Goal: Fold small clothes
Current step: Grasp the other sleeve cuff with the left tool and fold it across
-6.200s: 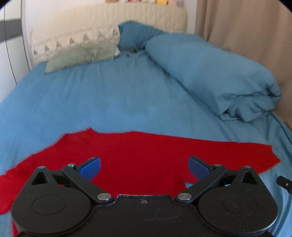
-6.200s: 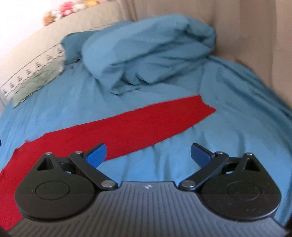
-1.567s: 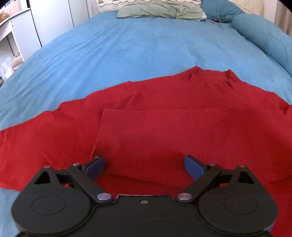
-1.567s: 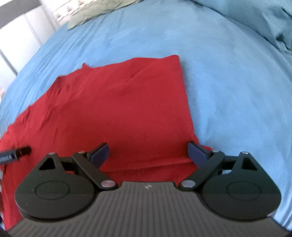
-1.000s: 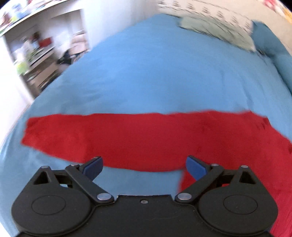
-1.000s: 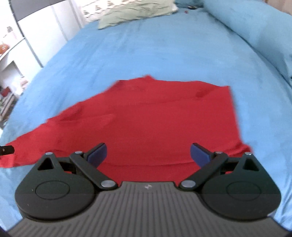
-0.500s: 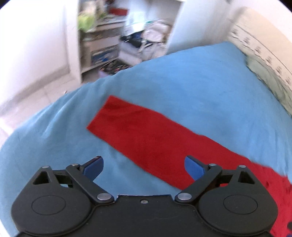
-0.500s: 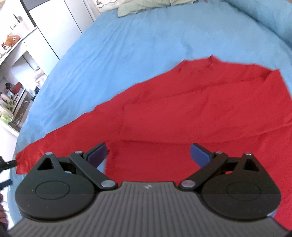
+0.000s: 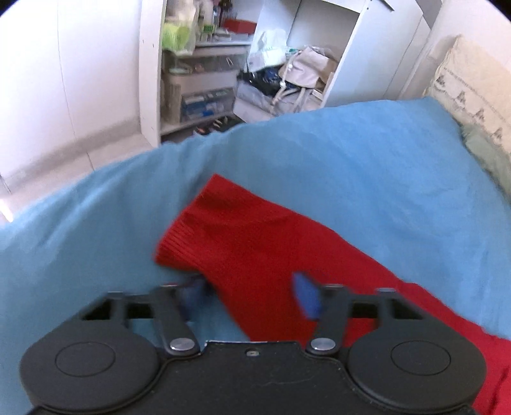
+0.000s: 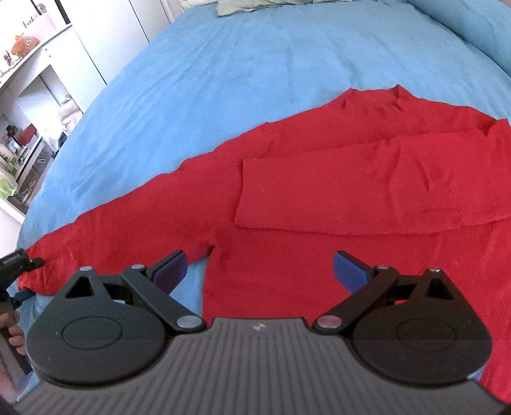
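A red knit sweater lies flat on the blue bed. Its right sleeve is folded across the body. Its left sleeve stretches out toward the bed's edge, ribbed cuff at the end. My left gripper is at that cuff with the sleeve between its blurred fingers, the jaws partly drawn in around it. It also shows at the left edge of the right wrist view. My right gripper is open and empty, just above the sweater's lower body near the armpit.
The blue bed sheet spreads around the sweater. White shelves with clutter and bags stand beyond the bed's edge. A green pillow lies at the headboard. A rolled blue duvet lies at the right.
My left gripper has swung left, come down onto the sleeve's cuff, and its fingers have drawn in around it. My right gripper has shifted slightly left over the sweater, still open.
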Tool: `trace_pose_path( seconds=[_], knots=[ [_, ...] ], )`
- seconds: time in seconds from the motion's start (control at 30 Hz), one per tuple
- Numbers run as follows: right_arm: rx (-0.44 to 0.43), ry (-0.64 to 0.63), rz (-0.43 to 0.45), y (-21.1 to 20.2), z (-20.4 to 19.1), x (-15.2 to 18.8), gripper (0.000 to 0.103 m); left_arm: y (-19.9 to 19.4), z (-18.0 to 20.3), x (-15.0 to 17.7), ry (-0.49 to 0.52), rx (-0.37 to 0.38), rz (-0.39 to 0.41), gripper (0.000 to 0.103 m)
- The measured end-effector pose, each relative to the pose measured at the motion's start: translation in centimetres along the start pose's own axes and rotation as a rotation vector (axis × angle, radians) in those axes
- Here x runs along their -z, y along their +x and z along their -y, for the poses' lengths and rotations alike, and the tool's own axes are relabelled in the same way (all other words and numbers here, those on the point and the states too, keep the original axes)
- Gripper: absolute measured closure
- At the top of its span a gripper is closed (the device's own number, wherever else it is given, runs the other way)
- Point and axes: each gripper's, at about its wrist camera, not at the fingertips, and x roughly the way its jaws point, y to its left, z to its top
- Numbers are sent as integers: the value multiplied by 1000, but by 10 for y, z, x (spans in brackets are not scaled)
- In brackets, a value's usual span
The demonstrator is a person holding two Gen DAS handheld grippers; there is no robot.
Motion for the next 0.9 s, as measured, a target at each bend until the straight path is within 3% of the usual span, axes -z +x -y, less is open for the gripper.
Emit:
trace_pose_path(
  seconds=[0.03,0.07,0.2,0.4,0.67,0.8,0.9],
  knots=[
    [-6,3,5,1,1,-1,0,3,-2,-2,5,5,8,86],
    [-11,7,9,2,2,-2,0,3,-3,-3,2,21,11,93],
    [-38,21,21,2,8,-4,0,0,1,-4,12,25,27,96],
    [-78,61,57,-7,31,-15,0,-62,43,-10,91,98,155,96],
    [-99,87,117,-46,98,-46,0,-169,181,13,273,312,319,96],
    [-81,67,165,-70,149,-66,0,-202,267,52,339,458,298,96],
    [-61,56,193,-84,190,-78,0,-210,328,94,410,526,258,96]
  ],
)
